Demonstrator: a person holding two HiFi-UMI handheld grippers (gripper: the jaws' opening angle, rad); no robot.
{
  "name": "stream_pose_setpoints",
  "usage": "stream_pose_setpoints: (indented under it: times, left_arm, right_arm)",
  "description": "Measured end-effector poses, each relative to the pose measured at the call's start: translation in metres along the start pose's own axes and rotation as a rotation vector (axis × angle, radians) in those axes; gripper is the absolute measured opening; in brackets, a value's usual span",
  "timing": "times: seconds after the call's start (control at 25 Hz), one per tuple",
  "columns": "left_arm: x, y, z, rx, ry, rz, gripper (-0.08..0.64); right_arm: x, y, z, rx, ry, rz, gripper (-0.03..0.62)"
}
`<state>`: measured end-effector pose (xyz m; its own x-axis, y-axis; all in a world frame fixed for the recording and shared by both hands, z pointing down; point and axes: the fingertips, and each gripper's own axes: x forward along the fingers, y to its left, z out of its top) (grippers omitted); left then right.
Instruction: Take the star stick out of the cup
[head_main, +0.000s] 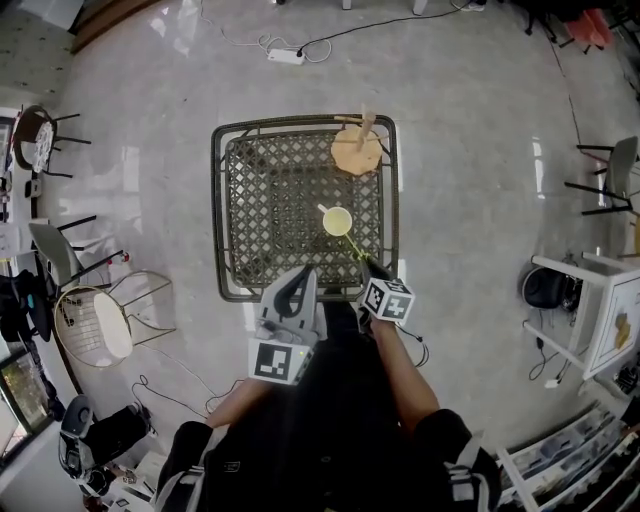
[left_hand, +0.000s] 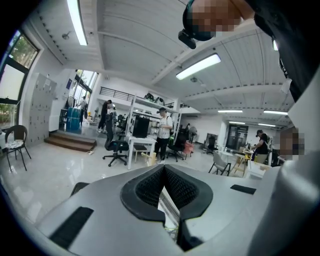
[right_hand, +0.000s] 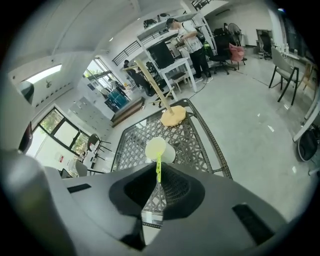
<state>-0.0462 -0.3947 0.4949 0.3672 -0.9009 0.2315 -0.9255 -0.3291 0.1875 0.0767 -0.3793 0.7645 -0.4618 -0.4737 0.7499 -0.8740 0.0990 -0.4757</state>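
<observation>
Gripping: our right gripper (right_hand: 158, 176) has its jaws clenched on the star stick (right_hand: 159, 167). In the right gripper view the thin yellow-green shaft runs straight into the spot where the two pads meet.
Stick's place: its far end sits inside the cup (head_main: 337, 221). From there it leans out over the rim toward 5 o'clock, down to our right gripper at the near edge of the table (head_main: 216, 200).
Star end: we cannot make it out. Only the shaft shows, and whatever is in the cup is hidden by the rim.
Cup: upright on the lattice top, a little toward 3 o'clock of the table's middle, with nothing steadying it.
Left gripper (head_main: 300, 275): jaws drawn together on nothing, hanging off the table's near edge at about 7 o'clock from the cup.
Wooden stand (head_main: 357, 150): at 12 to 1 o'clock from the cup, by the far rim and well apart from the stick.
Done so far: we judge the reach and the grasp complete.
Left to do: the stick has not yet left the cup. We think the lift should follow the shaft's lean, or the light cup may tip or drag along.
</observation>
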Motion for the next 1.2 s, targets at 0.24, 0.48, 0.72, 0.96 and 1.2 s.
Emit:
stream_pose_setpoints:
  times: [0.24, 0.48, 0.72, 0.96, 1.2]
  left_arm:
    - [-0.011, 0.002, 0.002, -0.003, -0.005, 0.012, 0.015]
    - [-0.033, 0.002, 0.008, -0.005, -0.031, 0.018, 0.015]
    - [-0.069, -0.001, 0.008, 0.004, -0.070, 0.014, 0.015]
    - [-0.127, -0.009, 0.008, 0.013, -0.118, 0.000, 0.015]
    - [-0.195, -0.024, 0.005, 0.031, -0.174, -0.035, 0.015]
  right_arm:
    - [-0.006, 0.004, 0.005, -0.037, -0.023, -0.029, 0.023]
    - [-0.020, 0.012, 0.007, -0.071, -0.063, -0.043, 0.021]
    - [-0.042, 0.022, -0.004, -0.085, -0.120, -0.052, 0.021]
    - [-0.082, 0.042, -0.034, -0.095, -0.190, -0.059, 0.021]
    - [-0.132, 0.070, -0.073, -0.104, -0.272, -0.058, 0.021]
